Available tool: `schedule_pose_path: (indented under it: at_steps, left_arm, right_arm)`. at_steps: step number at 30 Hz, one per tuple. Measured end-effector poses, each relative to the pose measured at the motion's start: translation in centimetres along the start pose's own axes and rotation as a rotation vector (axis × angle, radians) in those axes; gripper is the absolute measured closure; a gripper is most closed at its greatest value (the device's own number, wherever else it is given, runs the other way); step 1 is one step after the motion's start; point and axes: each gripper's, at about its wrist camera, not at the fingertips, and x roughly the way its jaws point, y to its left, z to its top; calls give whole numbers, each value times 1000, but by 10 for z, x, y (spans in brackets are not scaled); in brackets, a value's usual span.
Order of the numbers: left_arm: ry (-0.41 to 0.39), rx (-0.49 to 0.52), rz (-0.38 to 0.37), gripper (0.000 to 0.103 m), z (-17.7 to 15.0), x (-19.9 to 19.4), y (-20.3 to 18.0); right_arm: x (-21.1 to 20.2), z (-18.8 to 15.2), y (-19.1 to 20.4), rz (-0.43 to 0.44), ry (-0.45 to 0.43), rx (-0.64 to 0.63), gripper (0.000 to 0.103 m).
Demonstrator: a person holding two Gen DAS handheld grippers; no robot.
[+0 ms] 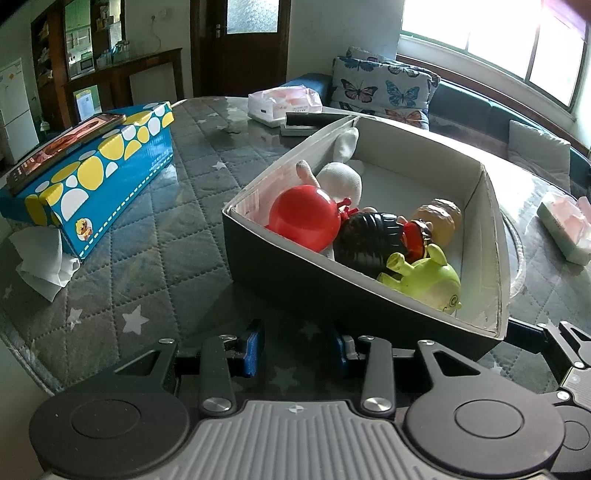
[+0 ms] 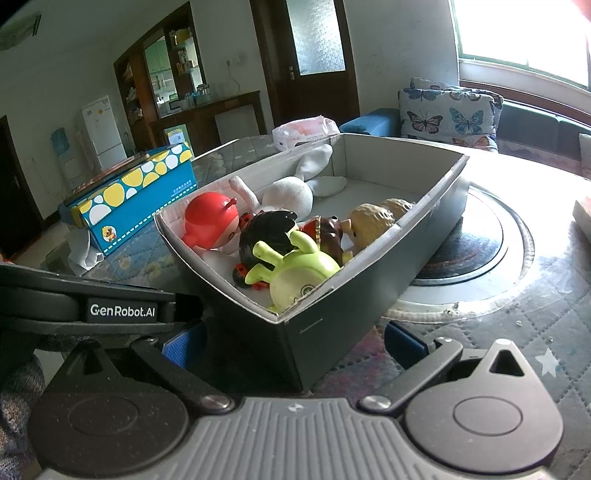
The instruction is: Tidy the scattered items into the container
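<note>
Left tongs [image 1: 297, 347] and right tongs [image 2: 291, 345], both released and empty, sit low over the tabletop [image 1: 155, 236], with the toy-filled container [image 1: 280, 266] directly ahead.

A quilted star-print cover [image 1: 155, 236] is spread over the bench. Beyond the fingers a dark wooden door [image 1: 245, 44] and shelving [image 1: 79, 55] are seen; to their right, a bright window [image 1: 491, 33] above a sofa [image 1: 480, 110] with butterfly cushions [image 1: 380, 88].
</note>
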Motion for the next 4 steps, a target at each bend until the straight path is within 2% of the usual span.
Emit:
schedule_pose_path:
  at_steps: [4]
  left_arm:
    - [-6, -7, 6, 66, 0, 0, 2]
  right_arm:
    - [1, 0, 0, 2, 0, 1, 0]
